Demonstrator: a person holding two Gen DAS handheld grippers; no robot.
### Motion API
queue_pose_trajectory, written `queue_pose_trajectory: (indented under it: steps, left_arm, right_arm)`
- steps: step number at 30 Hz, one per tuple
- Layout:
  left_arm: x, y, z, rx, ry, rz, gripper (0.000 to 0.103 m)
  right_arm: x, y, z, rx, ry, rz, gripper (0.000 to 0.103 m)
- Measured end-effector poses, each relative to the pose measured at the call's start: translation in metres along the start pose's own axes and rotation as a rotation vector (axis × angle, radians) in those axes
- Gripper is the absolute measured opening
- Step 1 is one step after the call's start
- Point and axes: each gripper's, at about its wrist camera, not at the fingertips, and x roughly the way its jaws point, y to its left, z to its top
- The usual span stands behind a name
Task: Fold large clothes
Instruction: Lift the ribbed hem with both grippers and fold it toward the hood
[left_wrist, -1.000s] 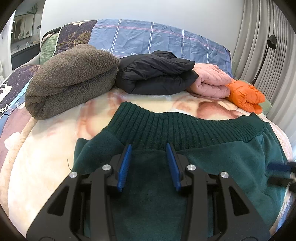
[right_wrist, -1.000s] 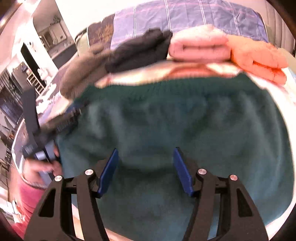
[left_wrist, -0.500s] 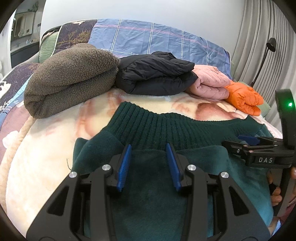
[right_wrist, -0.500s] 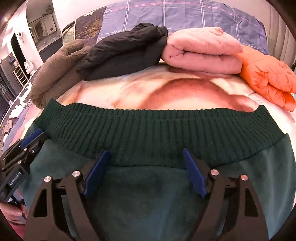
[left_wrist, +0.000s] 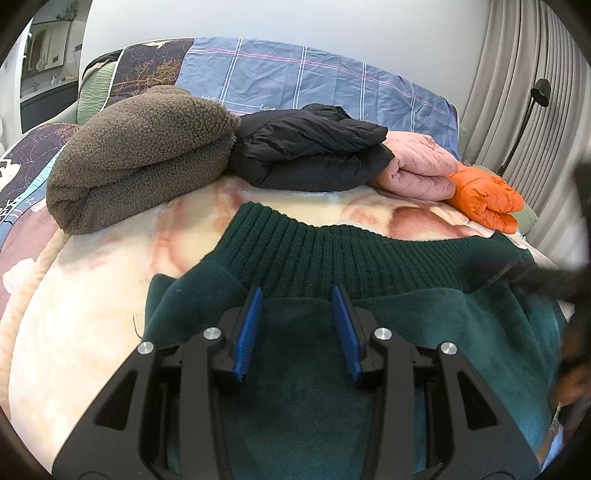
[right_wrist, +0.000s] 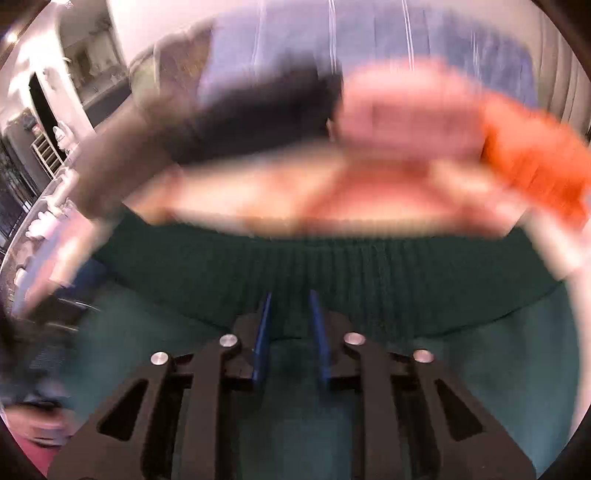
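A dark green sweater (left_wrist: 332, 369) lies spread on the bed (left_wrist: 92, 314), its ribbed hem (left_wrist: 351, 258) at the far edge, running crosswise just ahead of both claws. The left claw (left_wrist: 297, 295) points down onto the fleecy body of the sweater with its blue fingertips (left_wrist: 255, 299) right at the seam where the ribbing starts; the jaws stand partly apart with green cloth between and beneath them, but whether the pads actually pinch a fold cannot be told from this view. The right claw (right_wrist: 290, 299) sits at the same seam further along the hem, to the right of the left one; in its own blurred view the jaws are closing, the two blue pads (right_wrist: 264, 325) drawn close with only a narrow gap, and sweater fabric lies between them, though the blur hides whether they already press on it. From the left wrist view the right claw appears only as a dark smear at the right edge, over the sweater's right side. Beyond the hem, further from both claws, a row of folded garments lies across the bed: a brown fleece (left_wrist: 140, 155) to the left, a black jacket (left_wrist: 310, 147) ahead, a pink quilted piece (left_wrist: 421, 173) and an orange one (left_wrist: 484, 197) to the right, each touching its neighbour.
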Motion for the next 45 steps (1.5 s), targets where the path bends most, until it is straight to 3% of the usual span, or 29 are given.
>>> queue_pose_trajectory:
  steps: [4, 10, 14, 17, 20, 22, 25, 26, 30, 31, 37, 45]
  left_arm:
    - [0.0, -0.001, 0.0, 0.007, -0.002, 0.012, 0.041]
    - [0.001, 0.001, 0.0, 0.004, -0.002, 0.008, 0.041]
    - [-0.005, 0.007, 0.002, -0.034, 0.003, -0.013, 0.043]
    - [-0.038, 0.024, 0.008, -0.137, -0.037, -0.081, 0.061]
    - [-0.071, 0.047, 0.011, -0.136, -0.111, -0.047, 0.068]
    - [-0.07, 0.067, 0.007, -0.16, -0.066, -0.045, 0.07]
    - [-0.052, 0.098, -0.007, -0.233, 0.041, 0.029, 0.069]
    - [-0.049, 0.104, -0.011, -0.241, 0.049, 0.018, 0.07]
    - [-0.042, 0.111, -0.011, -0.241, 0.076, -0.155, 0.074]
    - [-0.038, 0.111, -0.01, -0.237, 0.09, -0.176, 0.075]
    - [-0.007, 0.126, -0.004, -0.289, 0.185, -0.29, 0.078]
    - [0.026, 0.134, -0.011, -0.324, 0.199, -0.379, 0.082]
  right_arm:
    - [-0.006, -0.006, 0.003, 0.033, -0.016, 0.038, 0.019]
    - [-0.017, 0.002, -0.004, 0.0, -0.056, 0.002, 0.019]
    - [-0.058, 0.007, -0.016, 0.074, -0.109, 0.019, 0.023]
    - [-0.092, 0.031, -0.039, -0.036, -0.153, 0.113, 0.025]
    - [-0.056, 0.032, -0.062, -0.074, -0.02, 0.087, 0.034]
    - [-0.055, 0.027, -0.069, -0.096, -0.083, 0.115, 0.034]
    - [-0.069, 0.031, -0.061, -0.084, -0.068, 0.108, 0.036]
    - [-0.075, 0.034, -0.06, -0.096, -0.072, 0.092, 0.04]
    - [-0.113, 0.074, -0.071, -0.301, -0.17, 0.087, 0.064]
    - [-0.12, 0.091, -0.08, -0.384, -0.187, 0.096, 0.066]
    - [-0.117, 0.176, -0.147, -0.792, -0.164, 0.135, 0.067]
    - [-0.095, 0.219, -0.168, -0.917, -0.145, 0.121, 0.067]
